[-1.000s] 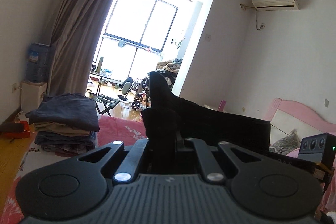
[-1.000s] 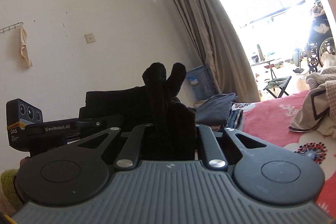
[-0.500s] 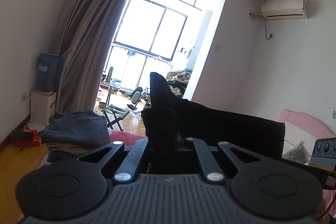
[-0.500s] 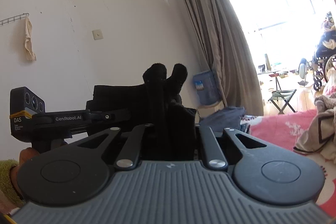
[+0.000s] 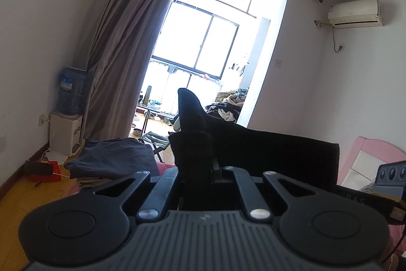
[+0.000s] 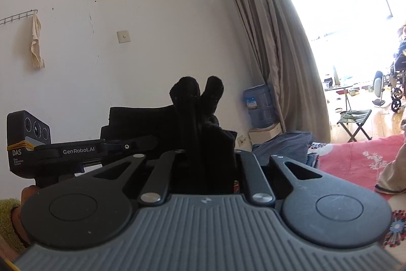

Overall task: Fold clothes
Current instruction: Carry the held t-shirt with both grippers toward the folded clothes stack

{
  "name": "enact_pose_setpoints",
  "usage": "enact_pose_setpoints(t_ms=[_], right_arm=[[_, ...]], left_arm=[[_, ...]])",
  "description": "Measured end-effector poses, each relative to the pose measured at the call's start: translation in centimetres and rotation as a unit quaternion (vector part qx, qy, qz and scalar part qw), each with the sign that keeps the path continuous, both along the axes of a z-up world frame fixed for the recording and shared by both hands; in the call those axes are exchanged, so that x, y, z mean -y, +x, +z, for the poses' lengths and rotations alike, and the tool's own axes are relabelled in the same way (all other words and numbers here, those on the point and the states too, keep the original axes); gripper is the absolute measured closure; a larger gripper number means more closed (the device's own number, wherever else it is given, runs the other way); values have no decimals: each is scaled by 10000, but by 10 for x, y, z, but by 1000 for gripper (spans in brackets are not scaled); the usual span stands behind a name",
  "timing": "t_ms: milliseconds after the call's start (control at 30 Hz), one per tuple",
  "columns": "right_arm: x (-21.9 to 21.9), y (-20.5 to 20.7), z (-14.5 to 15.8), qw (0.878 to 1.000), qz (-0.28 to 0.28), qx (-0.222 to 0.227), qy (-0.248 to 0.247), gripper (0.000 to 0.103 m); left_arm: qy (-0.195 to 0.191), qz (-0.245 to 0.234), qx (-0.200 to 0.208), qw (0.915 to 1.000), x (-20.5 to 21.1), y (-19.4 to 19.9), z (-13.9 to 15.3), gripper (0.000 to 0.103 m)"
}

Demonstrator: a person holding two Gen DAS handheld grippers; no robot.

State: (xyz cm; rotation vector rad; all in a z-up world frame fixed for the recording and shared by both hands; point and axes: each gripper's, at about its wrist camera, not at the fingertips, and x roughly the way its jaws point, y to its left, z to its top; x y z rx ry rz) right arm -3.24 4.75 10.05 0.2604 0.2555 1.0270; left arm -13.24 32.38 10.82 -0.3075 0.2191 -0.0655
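Observation:
A black garment (image 5: 279, 151) hangs stretched in the air between my two grippers. My left gripper (image 5: 196, 156) is shut on one end of it, and a black cloth corner sticks up above the jaws. In the right wrist view my right gripper (image 6: 203, 144) is shut on the other end (image 6: 195, 103), where two bunched tips poke up. The cloth covers the fingertips of both grippers. The left gripper's body (image 6: 76, 151) shows at the left of the right wrist view, with a hand in a green sleeve (image 6: 10, 220) below it. The right gripper's camera block (image 5: 390, 174) shows at the right edge of the left wrist view.
A stack of folded clothes (image 5: 111, 161) lies on the pink bed cover (image 6: 355, 159). An unfolded pale garment (image 6: 393, 174) lies at the right. A water dispenser (image 5: 68, 113), a grey curtain (image 5: 127, 55), a folding stool (image 6: 355, 123) and a pink headboard (image 5: 375, 151) stand around the bed.
Both grippers have risen and swung with the black garment still held. The folded stack and bed have dropped lower in both views, and more wall and ceiling show.

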Motion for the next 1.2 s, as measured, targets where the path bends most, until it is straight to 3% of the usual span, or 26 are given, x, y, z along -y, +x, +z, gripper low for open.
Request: enact_pose_setpoints(t_ms=[267, 400, 667, 800, 1000, 1200], right_arm=[[-66, 17, -40, 9989, 431, -141, -155, 94], [-102, 6, -55, 9975, 626, -230, -243, 94], [-148, 18, -114, 9926, 521, -1084, 186, 94], [-164, 36, -141, 9910, 386, -1279, -19, 94], [-180, 93, -181, 9818, 242, -1855, -337, 94], [-192, 157, -225, 9598, 15, -2777, -410, 94]], left_arm=[[-168, 237, -95, 9995, -62, -5, -37, 98], [-327, 357, -208, 9986, -98, -5, -56, 98], [-512, 546, -693, 9948, -152, 0, -103, 98], [-599, 457, -1075, 9913, -168, 30, -130, 98], [-931, 200, -1423, 9852, -192, 93, -174, 98], [-1614, 119, -2009, 9662, -228, 154, -230, 98]])
